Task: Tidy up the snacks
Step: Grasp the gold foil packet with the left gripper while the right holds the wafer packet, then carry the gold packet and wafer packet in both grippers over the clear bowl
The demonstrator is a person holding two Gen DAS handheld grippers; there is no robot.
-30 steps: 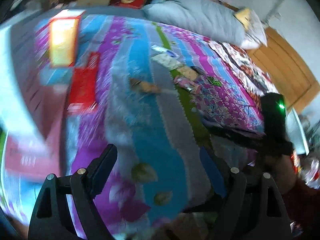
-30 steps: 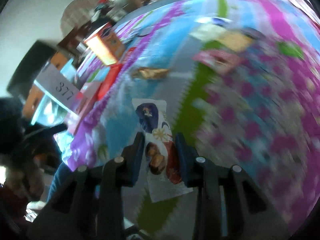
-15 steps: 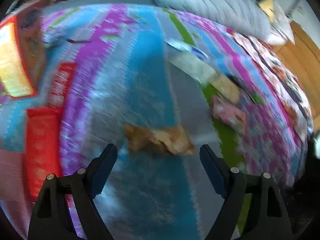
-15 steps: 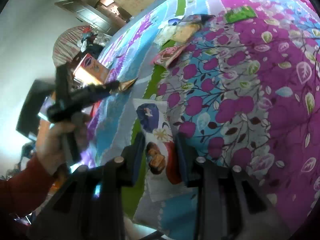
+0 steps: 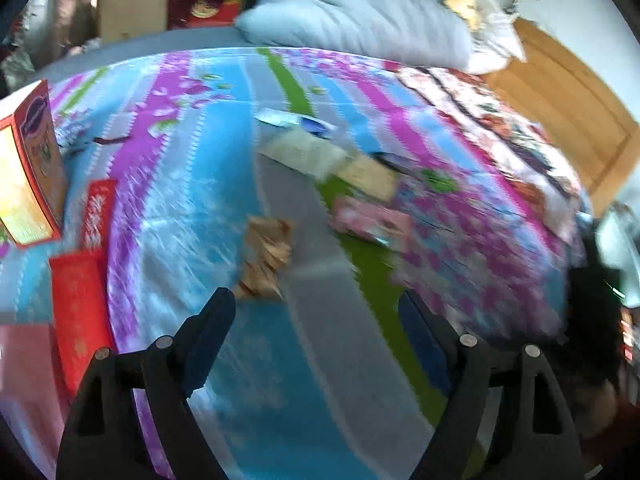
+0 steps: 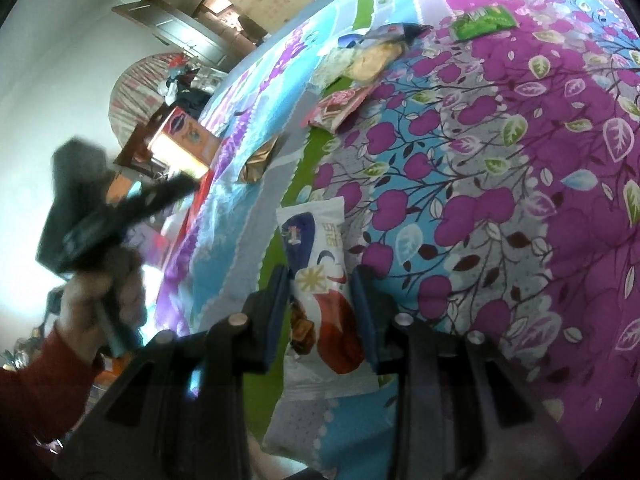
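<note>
Snacks lie scattered over a bright floral bedspread [image 6: 500, 184]. Nearest, at the bottom centre of the right wrist view, the right gripper [image 6: 322, 300] is clamped on a white snack packet [image 6: 320, 280], one finger on each long edge, the packet's top end pointing up the frame. At the left edge of that view the left gripper [image 6: 120, 208], blurred, is held in a hand [image 6: 104, 296] with a red sleeve. In the left wrist view the left gripper [image 5: 316, 320] has its fingers spread wide with nothing between them, above the blue and grey stripes of the spread.

Just beyond its left fingertip, at centre frame, lies a brown crinkled packet [image 5: 266, 256], blurred. To the right of that is a pink packet [image 5: 370, 222], and further up a pale packet [image 5: 304, 152] beside a tan one [image 5: 370, 176], with a blue-and-white wrapper [image 5: 296, 120] above them. A green packet [image 6: 482, 22] sits near the top of the right wrist view.

At the lower left of the left wrist view lie flat red packages [image 5: 78, 312]; above them an orange box [image 5: 30, 172] stands upright at the left edge. At the top of the frame a pale blue pillow [image 5: 360, 24] rests at the far end of the bed, with a wooden headboard [image 5: 568, 120] at upper right.
</note>
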